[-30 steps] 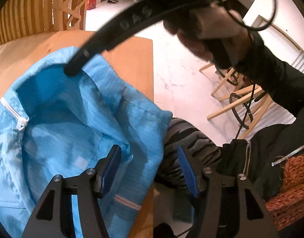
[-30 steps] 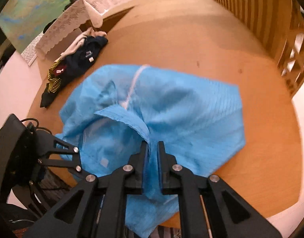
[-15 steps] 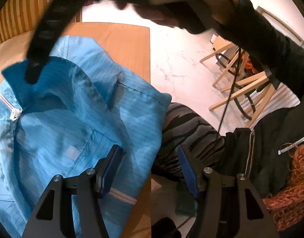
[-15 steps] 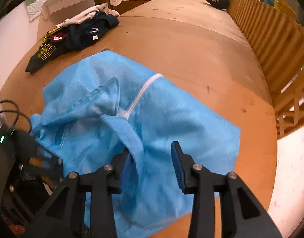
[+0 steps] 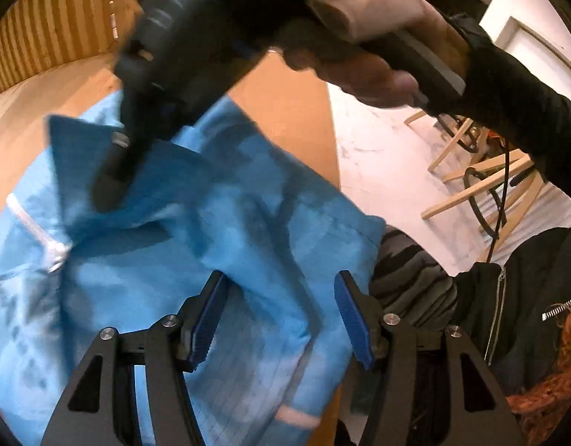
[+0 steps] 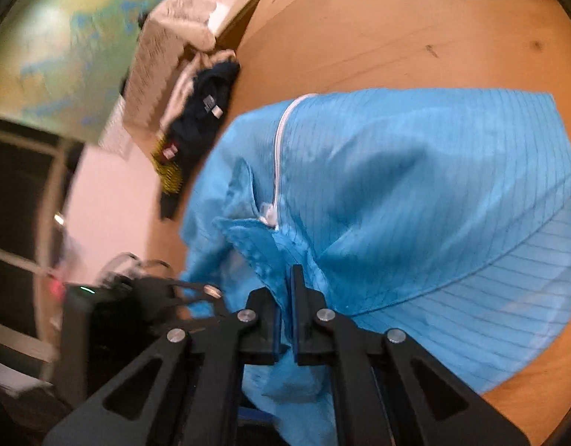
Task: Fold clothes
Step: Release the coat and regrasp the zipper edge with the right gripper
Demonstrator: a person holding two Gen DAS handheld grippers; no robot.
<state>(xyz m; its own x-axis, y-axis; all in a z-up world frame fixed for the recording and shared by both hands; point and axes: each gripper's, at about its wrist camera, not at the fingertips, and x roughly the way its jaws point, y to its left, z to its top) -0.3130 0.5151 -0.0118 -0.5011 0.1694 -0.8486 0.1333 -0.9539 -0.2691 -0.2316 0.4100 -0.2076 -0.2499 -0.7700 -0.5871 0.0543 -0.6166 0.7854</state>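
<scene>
A light-blue zip-up garment (image 5: 181, 260) with a white zipper (image 5: 36, 230) lies crumpled on a round wooden table (image 5: 289, 111). My left gripper (image 5: 281, 316) hovers open over the garment's near edge; the cloth lies below its blue pads, which do not press on it. In the right wrist view my right gripper (image 6: 289, 297) is shut, pinching a fold of the garment (image 6: 415, 204) just below the zipper's end (image 6: 268, 217). The left wrist view shows the right gripper (image 5: 110, 182) reaching down onto the cloth from above, held by a hand (image 5: 363, 74).
A pile of dark clothes (image 6: 199, 119) lies at the table's far edge beside a lace-covered surface (image 6: 166, 48). The table edge (image 5: 335, 171) drops to white floor with wooden chair legs (image 5: 482, 186). A person's dark jacket (image 5: 508, 316) and striped trousers (image 5: 408, 275) are close by.
My right gripper opened, dropped and rolled, then shut again on the fold near the zipper's end. The left gripper shifted slightly further over the garment's edge, still open.
</scene>
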